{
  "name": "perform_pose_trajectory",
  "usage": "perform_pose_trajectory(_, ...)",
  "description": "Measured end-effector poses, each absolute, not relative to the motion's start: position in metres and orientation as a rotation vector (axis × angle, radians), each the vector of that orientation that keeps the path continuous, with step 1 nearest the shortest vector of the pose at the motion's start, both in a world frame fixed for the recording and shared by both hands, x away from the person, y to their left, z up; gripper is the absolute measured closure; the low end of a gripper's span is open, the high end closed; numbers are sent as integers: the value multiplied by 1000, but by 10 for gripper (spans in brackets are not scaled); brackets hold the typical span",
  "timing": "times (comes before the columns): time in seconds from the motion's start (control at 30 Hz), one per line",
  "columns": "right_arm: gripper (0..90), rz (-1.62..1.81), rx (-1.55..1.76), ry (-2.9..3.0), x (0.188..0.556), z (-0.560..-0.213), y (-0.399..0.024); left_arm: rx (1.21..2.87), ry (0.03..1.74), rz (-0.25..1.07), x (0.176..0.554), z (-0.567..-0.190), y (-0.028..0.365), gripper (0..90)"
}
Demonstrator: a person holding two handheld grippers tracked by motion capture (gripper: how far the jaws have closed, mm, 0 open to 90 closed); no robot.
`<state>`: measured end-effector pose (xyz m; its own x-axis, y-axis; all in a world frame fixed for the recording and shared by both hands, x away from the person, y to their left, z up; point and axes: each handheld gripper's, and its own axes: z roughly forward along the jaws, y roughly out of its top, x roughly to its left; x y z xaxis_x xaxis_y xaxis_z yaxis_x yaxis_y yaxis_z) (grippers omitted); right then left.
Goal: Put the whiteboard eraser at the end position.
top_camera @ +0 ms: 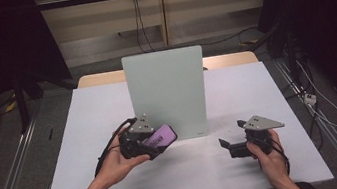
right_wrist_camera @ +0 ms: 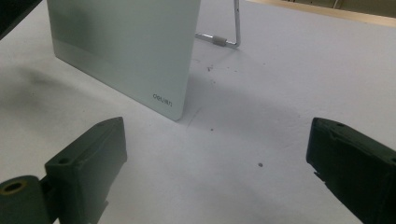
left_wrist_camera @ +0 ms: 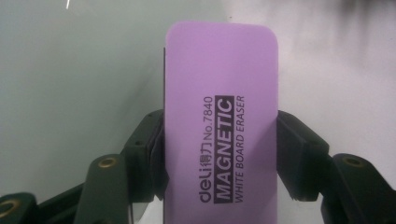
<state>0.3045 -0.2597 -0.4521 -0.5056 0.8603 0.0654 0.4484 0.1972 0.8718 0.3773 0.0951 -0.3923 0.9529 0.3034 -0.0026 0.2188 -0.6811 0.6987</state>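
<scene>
Left hand-held gripper [top_camera: 159, 141] is pinching the purple eraser [top_camera: 159, 137]. In the left gripper view the eraser [left_wrist_camera: 222, 126] sits lengthwise between the two black jaws, both pads pressed against its long edges, with most of its body sticking out past the fingertips. Its printed face is toward the camera: "deli No.7840 MAGNETIC WHITE BOARD ERASER". A dark layer shows along its left edge.

From the high view, the eraser is held off the worktop [top_camera: 87, 137], tilted, its far end at the lower left corner of the whiteboard [top_camera: 166, 95]; can't tell if it touches the board face. The pale green board surface is just behind the eraser in the left gripper view.

The whiteboard stands upright near the middle of the worktop, propped on a metal stand [right_wrist_camera: 224, 37] behind it, with a "deli" logo in its lower corner.

Right hand-held gripper [top_camera: 227, 144] has its jaws spread wide with nothing between them. It sits low over the worktop to the right of the board, well apart from the eraser, pointed toward the board's lower right corner. Its own view shows bare worktop between the jaws, with a few dark specks [right_wrist_camera: 259, 164] on the surface.

A grey three-cornered plate tops each gripper, and a cable trails from the left one along the forearm.
</scene>
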Motion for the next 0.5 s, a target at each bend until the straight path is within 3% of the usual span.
perform_pose_trajectory(0.5, 48, 1265, 1221, 2038, 305, -452, -262, 2401, 338, 105, 371, -395, 77, 409)
